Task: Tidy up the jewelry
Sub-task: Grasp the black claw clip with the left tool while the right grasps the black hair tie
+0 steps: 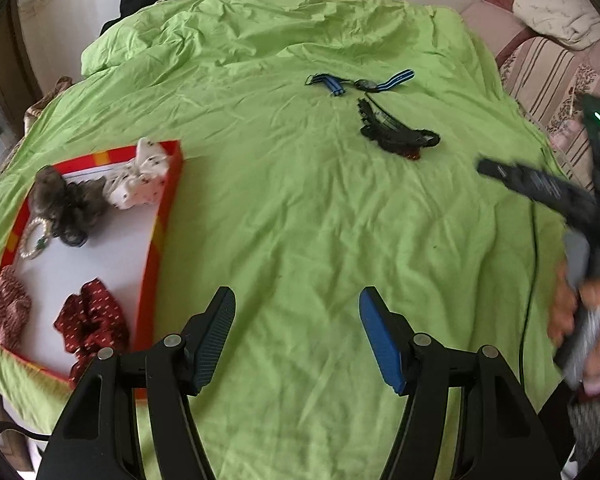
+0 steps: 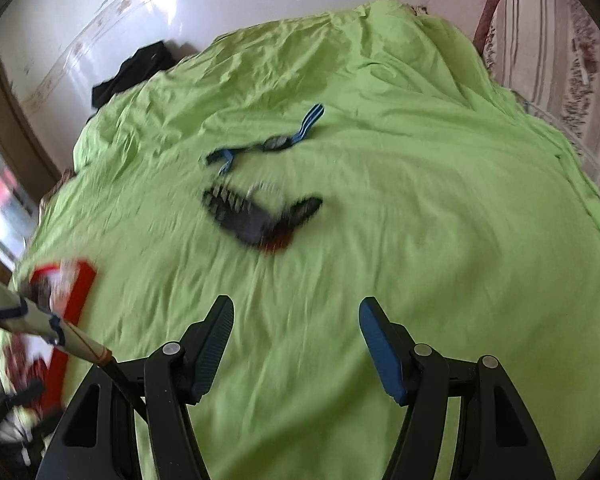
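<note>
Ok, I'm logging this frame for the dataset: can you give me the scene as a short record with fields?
surface: green bedsheet
container: red-rimmed box, at the left
in box: scrunchies, pearl bracelet
still on sheet: blue-strapped watch, black hair clips
left hand-held gripper: open, empty
right hand-held gripper: open, empty, facing the clips
view quality: right wrist blurred

Ahead of your left gripper (image 1: 298, 336) lay bare green sheet (image 1: 300, 208), with the red-rimmed tray (image 1: 162, 224) bounding its left side. Farther on, the black hair clips (image 1: 398, 134) and the striped watch (image 1: 366, 84) blocked the middle.
</note>
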A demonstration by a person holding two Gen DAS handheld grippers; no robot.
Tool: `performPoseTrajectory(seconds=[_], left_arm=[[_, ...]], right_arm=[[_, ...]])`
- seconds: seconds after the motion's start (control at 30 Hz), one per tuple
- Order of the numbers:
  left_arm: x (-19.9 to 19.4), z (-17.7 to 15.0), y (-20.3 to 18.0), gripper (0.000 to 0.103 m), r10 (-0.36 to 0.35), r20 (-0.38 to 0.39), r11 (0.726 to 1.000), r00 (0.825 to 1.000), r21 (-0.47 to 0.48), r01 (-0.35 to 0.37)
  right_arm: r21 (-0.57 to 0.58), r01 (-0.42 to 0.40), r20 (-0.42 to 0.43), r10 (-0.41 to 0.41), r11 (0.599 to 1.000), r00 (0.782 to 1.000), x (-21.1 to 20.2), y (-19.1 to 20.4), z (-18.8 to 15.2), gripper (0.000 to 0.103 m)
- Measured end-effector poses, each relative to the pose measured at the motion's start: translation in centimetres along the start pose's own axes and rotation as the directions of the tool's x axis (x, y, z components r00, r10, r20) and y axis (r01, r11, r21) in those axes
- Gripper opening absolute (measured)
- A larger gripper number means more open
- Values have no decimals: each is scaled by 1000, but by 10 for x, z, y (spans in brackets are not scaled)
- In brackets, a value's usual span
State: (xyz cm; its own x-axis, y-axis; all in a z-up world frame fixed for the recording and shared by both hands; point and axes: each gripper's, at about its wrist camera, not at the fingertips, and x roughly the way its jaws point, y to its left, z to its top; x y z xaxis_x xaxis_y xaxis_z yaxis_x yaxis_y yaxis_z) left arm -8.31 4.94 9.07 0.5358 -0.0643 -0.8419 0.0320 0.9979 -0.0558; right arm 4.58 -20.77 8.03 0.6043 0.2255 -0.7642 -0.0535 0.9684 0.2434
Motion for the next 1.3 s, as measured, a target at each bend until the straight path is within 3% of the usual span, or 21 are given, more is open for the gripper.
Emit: performPoseTrajectory(seconds=[0.3, 0.43, 0.5, 0.53, 0.6, 0.63, 0.7, 0.73, 0.8, 0.83, 0.87, 0.9, 1.0, 1.1, 1.3], left_arm=[[11, -1, 5, 64, 2, 4, 1000, 1000, 3, -2], [10, 0, 17, 64, 23, 8, 1000, 1000, -19, -23], [10, 1, 25, 64, 33, 9, 999, 999, -36, -32], [11, 1, 28, 64, 35, 9, 998, 999, -46, -35], [12, 1, 33, 64, 38, 6, 997, 999, -63, -38], [11, 0, 35, 64, 38, 6, 997, 999, -67, -37], [9, -1, 36, 64, 35, 7, 997, 999, -71, -35], [8, -1, 36, 64, 33, 8, 997, 999, -71, -32], [5, -1, 35, 64, 22, 12, 997, 1000, -71, -21], [4, 0, 34, 64, 15, 13, 997, 1000, -72, -14], [4, 3, 32, 64, 3, 13, 997, 1000, -72, -2], [3, 6, 30, 64, -8, 13, 998, 1000, -70, 9], [8, 23, 19, 64, -37, 13, 998, 999, -44, 38], [23, 51, 7, 64, -43, -1, 999, 999, -23, 43], [70, 111, -12, 64, -96, 17, 995, 995, -32, 96]], right_arm=[[85, -146, -78, 153, 986, 985, 91, 5, 78, 68], [179, -227, -162, 256, 957, 953, 131, 5, 79, 54], [180, -325, -201, 358, 928, 912, 133, 19, 69, 53], [183, -399, -231, 434, 898, 871, 131, 27, 61, 53], [167, -551, -320, 574, 817, 754, 117, 52, 36, 52], [138, -594, -358, 599, 793, 716, 106, 62, 26, 52], [96, -649, -397, 627, 755, 670, 84, 70, 10, 52], [81, -661, -397, 632, 746, 665, 72, 68, 4, 52], [86, -642, -355, 625, 762, 695, 54, 51, 0, 53], [85, -601, -322, 593, 795, 738, 49, 39, 1, 54], [70, -532, -287, 528, 844, 799, 44, 25, 3, 54], [66, -480, -267, 479, 875, 836, 42, 14, 6, 54], [97, -350, -216, 363, 932, 906, 44, -15, 14, 56], [131, -258, -167, 278, 957, 946, 54, -34, 27, 56], [237, -208, -128, 243, 949, 962, 87, -50, 54, 57]])
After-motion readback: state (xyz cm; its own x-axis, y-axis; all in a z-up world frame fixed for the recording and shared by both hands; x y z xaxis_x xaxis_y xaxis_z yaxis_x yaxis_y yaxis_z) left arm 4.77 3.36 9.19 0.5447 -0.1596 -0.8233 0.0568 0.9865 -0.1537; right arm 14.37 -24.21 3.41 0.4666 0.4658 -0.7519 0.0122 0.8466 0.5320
